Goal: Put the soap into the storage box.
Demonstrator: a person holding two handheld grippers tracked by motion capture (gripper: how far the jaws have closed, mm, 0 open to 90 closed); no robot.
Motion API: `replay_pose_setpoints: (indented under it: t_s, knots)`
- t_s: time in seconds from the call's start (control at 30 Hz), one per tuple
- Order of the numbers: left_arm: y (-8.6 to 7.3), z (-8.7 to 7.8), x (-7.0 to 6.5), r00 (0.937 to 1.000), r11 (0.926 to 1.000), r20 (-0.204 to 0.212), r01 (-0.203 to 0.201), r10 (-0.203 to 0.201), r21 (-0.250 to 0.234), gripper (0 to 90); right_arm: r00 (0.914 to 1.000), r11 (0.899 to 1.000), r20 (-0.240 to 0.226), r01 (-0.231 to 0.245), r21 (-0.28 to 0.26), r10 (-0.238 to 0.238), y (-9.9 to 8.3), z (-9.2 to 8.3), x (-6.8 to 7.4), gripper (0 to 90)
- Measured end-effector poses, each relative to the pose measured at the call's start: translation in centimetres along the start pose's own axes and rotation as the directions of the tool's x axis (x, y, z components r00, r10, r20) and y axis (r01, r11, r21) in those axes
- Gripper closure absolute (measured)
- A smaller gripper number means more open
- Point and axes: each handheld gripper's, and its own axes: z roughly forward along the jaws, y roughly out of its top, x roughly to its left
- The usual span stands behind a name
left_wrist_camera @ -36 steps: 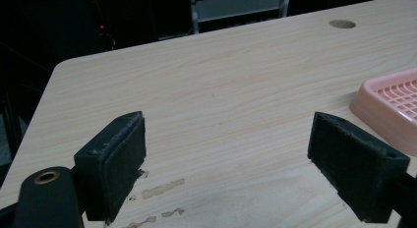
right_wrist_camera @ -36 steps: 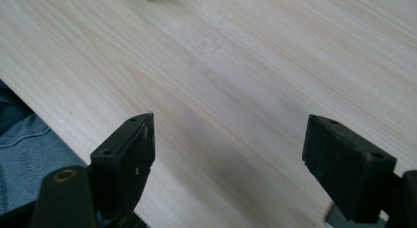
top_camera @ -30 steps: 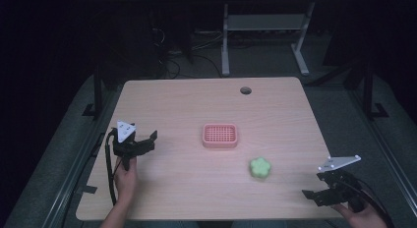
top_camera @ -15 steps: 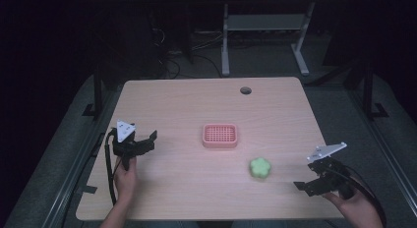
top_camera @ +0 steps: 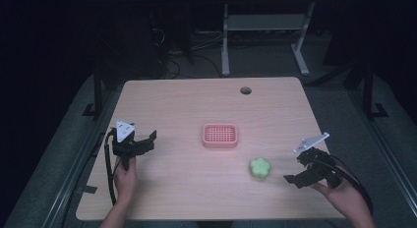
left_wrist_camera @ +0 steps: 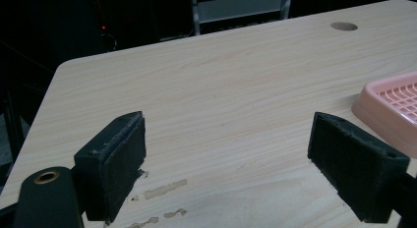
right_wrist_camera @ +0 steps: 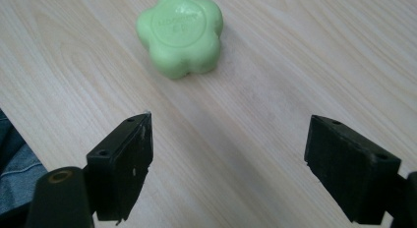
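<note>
High view, right tool [top_camera: 300,168]: jaws spread wide and just been opening, nothing between them, held low over the table's [top_camera: 196,105] right front part, aimed at the soap.
Right gripper view, green soap [right_wrist_camera: 180,32]: flower-shaped, flat on the bare wood ahead of the open jaws, clear of both pads; in the high view it [top_camera: 260,167] lies just left of the right tool.
Left tool [top_camera: 142,142]: released, jaws apart and empty, over the table's left side.
Pink tray [top_camera: 220,135]: ribbed, mid-table, apart from the soap, between the two tools.
</note>
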Motion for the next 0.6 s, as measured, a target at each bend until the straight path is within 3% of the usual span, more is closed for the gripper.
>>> replay_pose_setpoints:
  t_s: [0.6]
  knots:
    - [0.0,0.0,0.0,1.0,1.0,0.001,0.006,-0.006,-0.005,14.3,0.9986,0.998,-0.014,0.051,0.027,-0.051,2.8,1.1,0.5,18.1]
